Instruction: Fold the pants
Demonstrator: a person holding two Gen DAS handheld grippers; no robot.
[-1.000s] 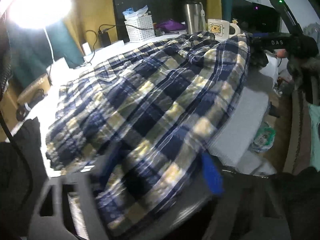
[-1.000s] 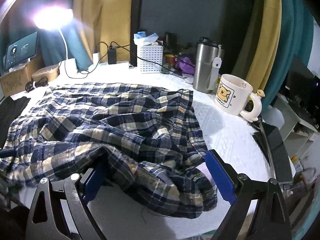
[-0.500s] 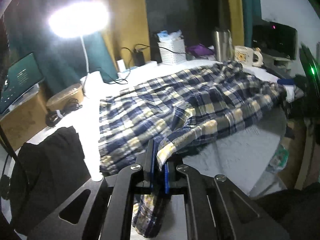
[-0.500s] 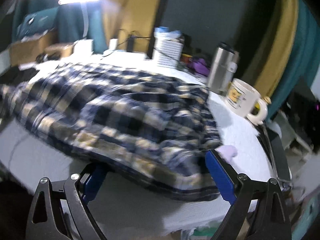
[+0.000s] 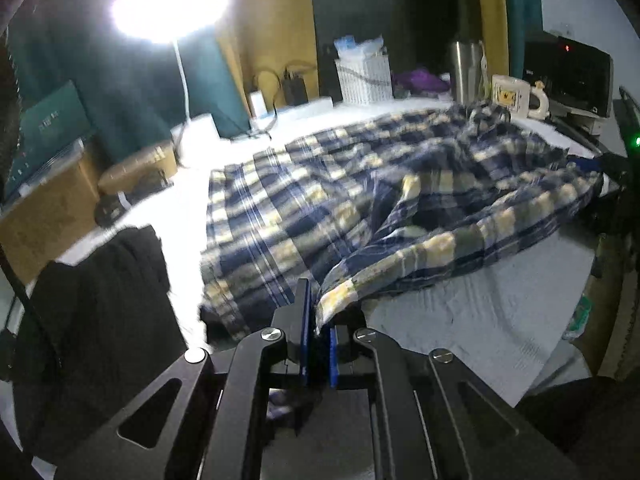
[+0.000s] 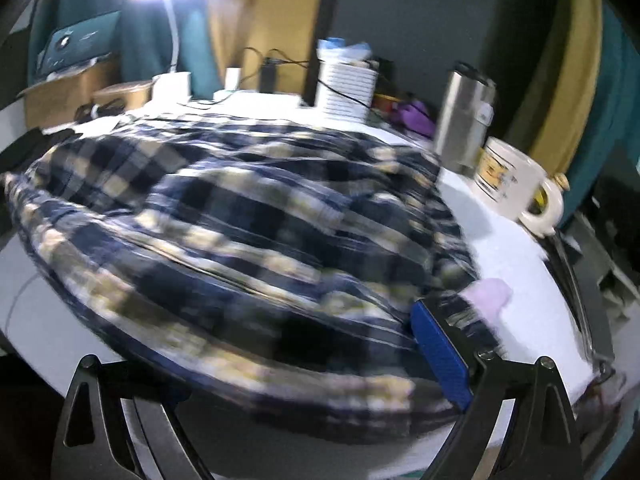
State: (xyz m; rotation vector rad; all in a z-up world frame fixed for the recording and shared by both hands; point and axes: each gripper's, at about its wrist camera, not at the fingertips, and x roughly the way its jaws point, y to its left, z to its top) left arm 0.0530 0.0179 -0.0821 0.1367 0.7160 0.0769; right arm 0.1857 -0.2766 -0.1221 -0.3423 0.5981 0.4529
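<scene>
Blue, cream and yellow plaid pants [image 5: 360, 184] lie spread across a white-covered table [image 5: 480, 312]. My left gripper [image 5: 318, 340] is shut on a near corner of the pants and holds that edge lifted. In the right wrist view the pants [image 6: 240, 232] bulge over my right gripper [image 6: 304, 364], whose jaws stand wide open; its right blue pad [image 6: 438, 352] shows, and cloth hides the left one. The right view is blurred by motion.
A lamp [image 5: 168, 8], white basket [image 5: 364, 76], steel tumbler [image 6: 464, 116] and cream mug [image 6: 516, 184] stand along the table's back and right. Black cloth [image 5: 100, 320] lies at the left. Boxes and cables sit at the back left.
My left gripper has shut on the pants' edge and pulled back with it. The right gripper stayed open and slid lower, under the cloth's near edge.
</scene>
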